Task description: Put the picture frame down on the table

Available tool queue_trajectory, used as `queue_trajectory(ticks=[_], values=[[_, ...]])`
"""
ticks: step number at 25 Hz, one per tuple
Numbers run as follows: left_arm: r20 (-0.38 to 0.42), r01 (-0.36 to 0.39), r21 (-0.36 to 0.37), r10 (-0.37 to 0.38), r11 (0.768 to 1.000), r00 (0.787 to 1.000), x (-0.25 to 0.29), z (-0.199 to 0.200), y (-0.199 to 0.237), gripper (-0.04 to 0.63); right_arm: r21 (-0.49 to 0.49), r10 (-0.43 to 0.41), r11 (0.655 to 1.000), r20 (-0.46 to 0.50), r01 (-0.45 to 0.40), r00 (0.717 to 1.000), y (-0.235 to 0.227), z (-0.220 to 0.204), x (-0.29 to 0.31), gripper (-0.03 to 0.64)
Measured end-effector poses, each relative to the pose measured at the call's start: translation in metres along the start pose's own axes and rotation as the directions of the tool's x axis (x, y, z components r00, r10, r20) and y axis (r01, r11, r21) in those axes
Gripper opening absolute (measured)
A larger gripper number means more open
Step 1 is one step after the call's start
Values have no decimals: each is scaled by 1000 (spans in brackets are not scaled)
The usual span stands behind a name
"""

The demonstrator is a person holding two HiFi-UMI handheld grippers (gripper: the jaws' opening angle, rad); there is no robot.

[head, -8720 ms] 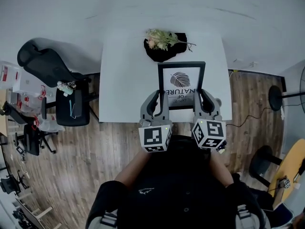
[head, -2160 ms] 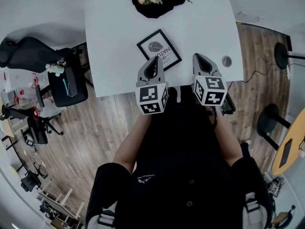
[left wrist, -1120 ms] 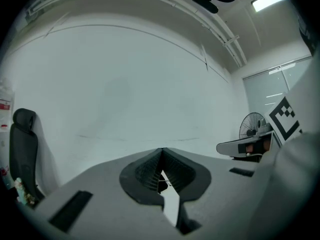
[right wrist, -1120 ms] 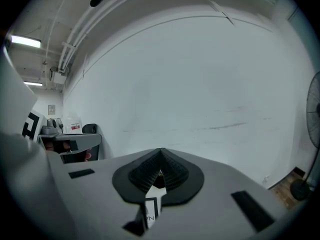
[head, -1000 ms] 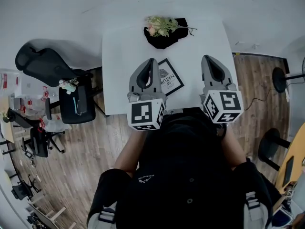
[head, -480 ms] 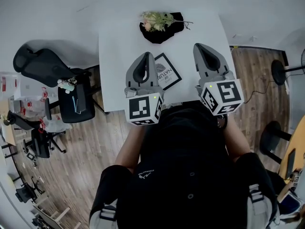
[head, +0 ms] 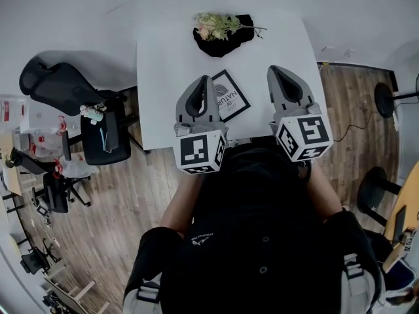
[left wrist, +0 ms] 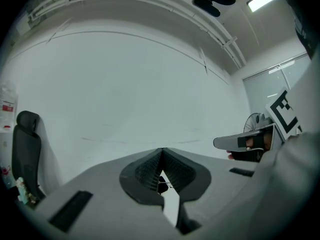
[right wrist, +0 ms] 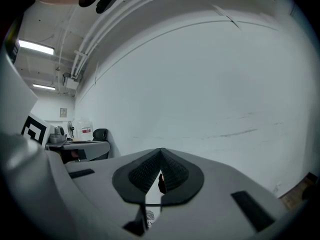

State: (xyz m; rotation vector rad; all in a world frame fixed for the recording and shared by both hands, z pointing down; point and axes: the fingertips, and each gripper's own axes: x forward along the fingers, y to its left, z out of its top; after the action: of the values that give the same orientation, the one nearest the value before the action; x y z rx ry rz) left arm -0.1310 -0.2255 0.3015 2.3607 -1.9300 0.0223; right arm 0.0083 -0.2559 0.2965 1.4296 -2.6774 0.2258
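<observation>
Left tool (head: 206, 82): your jaws are pressed together with nothing between them, held over the near edge of the desk (head: 163, 64). Picture frame (head: 230, 101): lies flat on the desk between your tools, touched by neither. Right tool (head: 275, 70): likewise closed and empty. Placement appears complete; only withdrawal seems to remain.

Light: bright, even; ceiling strips (right wrist: 36, 47) overhead.
Shadows: faint, soft.
Edges: fisheye warp, dark corners.
Focus: near fg soft.

Smooth matt white table (head: 163, 77), wood-plank floor (head: 131, 195), matt grey plastic left gripper (head: 205, 80)
</observation>
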Motion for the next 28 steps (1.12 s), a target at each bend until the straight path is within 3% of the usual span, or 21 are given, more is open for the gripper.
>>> queue_trajectory(ticks=[28], values=[[-31,-14,0,14,1000,999,-13,-14,-5,6,6,11,1000,-3,-11,1000,10,-8,-5,-2]])
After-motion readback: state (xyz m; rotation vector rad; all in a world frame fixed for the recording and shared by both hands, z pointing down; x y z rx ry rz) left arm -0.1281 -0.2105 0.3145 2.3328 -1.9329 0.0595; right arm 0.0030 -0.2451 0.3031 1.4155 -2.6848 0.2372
